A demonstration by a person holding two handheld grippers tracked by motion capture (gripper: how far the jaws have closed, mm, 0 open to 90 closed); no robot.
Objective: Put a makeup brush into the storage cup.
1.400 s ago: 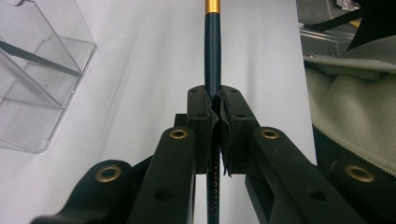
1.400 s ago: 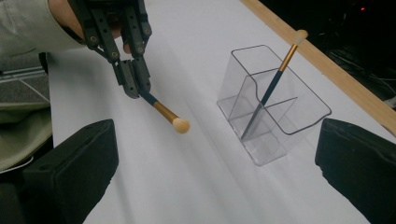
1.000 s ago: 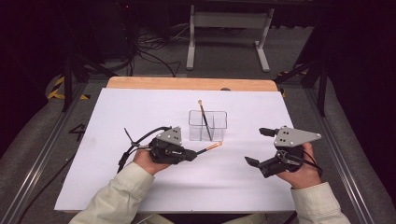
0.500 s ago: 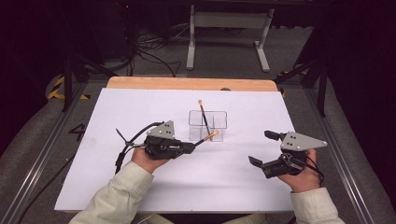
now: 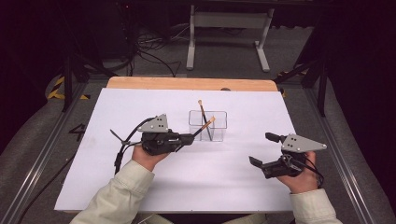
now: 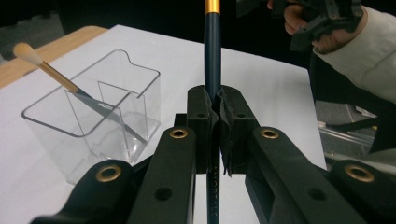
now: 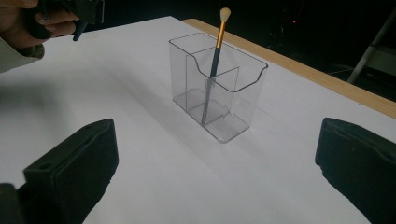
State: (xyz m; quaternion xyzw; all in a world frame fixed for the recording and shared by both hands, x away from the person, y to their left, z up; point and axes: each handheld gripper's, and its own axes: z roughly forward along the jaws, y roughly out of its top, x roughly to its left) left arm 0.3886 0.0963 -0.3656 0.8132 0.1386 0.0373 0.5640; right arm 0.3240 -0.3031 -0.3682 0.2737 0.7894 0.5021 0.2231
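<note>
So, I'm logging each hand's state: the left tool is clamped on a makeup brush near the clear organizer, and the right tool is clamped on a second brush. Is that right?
Not quite. The left tool is indeed clamped on a makeup brush near the clear organizer, but the right tool holds nothing: the right gripper view shows its jaws wide apart over bare table. The second brush stands in the organizer.

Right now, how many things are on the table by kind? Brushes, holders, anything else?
Makeup brushes: 2, one standing in the holder, one clamped in the left tongs with its tip over the holder
Clear plastic holders: 1
Total: 3
</note>
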